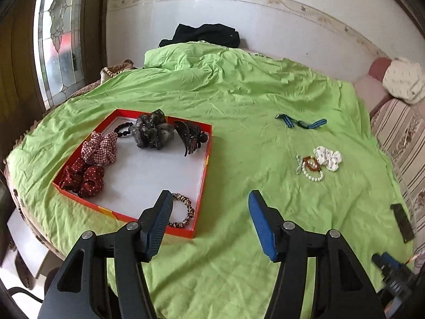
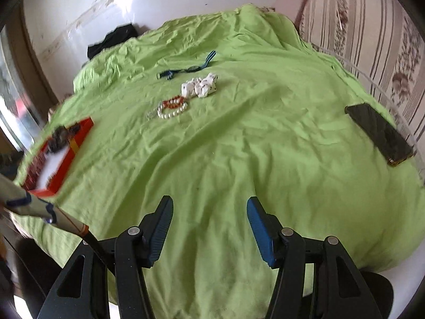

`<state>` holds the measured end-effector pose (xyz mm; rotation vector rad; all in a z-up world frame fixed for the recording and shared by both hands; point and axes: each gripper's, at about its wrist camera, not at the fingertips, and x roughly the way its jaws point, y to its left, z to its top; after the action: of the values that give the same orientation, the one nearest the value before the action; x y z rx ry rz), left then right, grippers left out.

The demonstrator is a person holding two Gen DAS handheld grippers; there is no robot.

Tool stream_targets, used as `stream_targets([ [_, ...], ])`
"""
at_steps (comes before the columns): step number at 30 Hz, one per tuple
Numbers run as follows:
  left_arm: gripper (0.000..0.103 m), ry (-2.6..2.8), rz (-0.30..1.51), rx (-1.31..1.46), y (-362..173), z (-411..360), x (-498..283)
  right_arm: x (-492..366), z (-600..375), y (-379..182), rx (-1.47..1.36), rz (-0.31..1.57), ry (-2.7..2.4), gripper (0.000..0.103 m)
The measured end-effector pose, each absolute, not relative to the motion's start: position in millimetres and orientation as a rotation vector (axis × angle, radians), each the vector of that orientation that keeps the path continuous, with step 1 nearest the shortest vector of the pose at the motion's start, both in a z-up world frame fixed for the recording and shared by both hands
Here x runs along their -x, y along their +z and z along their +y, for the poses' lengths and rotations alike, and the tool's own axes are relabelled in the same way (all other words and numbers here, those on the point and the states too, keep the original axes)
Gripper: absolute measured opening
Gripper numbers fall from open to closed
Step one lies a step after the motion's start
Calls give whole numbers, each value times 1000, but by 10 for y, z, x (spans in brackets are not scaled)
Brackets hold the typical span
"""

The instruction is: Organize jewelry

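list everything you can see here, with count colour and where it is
tray: 1, red rim with white floor, left on the sheet
scrunchies in tray: 4 – checked red-white, dark red dotted, grey gauzy, brown patterned
black hair tie: 1, far end of tray
claw clip: 1, dark, far right corner of tray
striped band: 1, blue-black, on the sheet right of the tray
white scrunchie: 1, dark specks, on the sheet
bracelets: pearl white, amber, touching, beside the white scrunchie
phone: 1, black, right edge of sheet
sheet: 1, green
black cloth: 1, by the far wall
left gripper: open
right gripper: open
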<state>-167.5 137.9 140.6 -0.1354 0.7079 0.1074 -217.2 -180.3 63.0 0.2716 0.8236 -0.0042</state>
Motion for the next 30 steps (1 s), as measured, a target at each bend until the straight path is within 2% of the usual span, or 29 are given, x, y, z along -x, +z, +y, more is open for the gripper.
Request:
stream_targets([
  [10,59,37,843,126,1240,1185,1312,1717,-1842,639,-331,843,85,62],
  [19,59,-178,964,100,1001,545,344,1154,-2082,514,-359,859,72,58],
  [20,57,-223,976,96,951,458,220,1056,-2112,490,-368,858,67,58],
  [22,37,-298,996,64,790,248,-65,848,-2193,410,-403,850,66,58],
  [24,28,-308,1027,41,595,100,-321,728,-2266,314,-454,833,79,58],
  [27,28,-329,1065,67,350,-35,-660,608,-2298,77,-477,866,84,58],
  [30,27,-366,1068,74,218,-164,-920,525,-2233,114,-409,849,110,58],
])
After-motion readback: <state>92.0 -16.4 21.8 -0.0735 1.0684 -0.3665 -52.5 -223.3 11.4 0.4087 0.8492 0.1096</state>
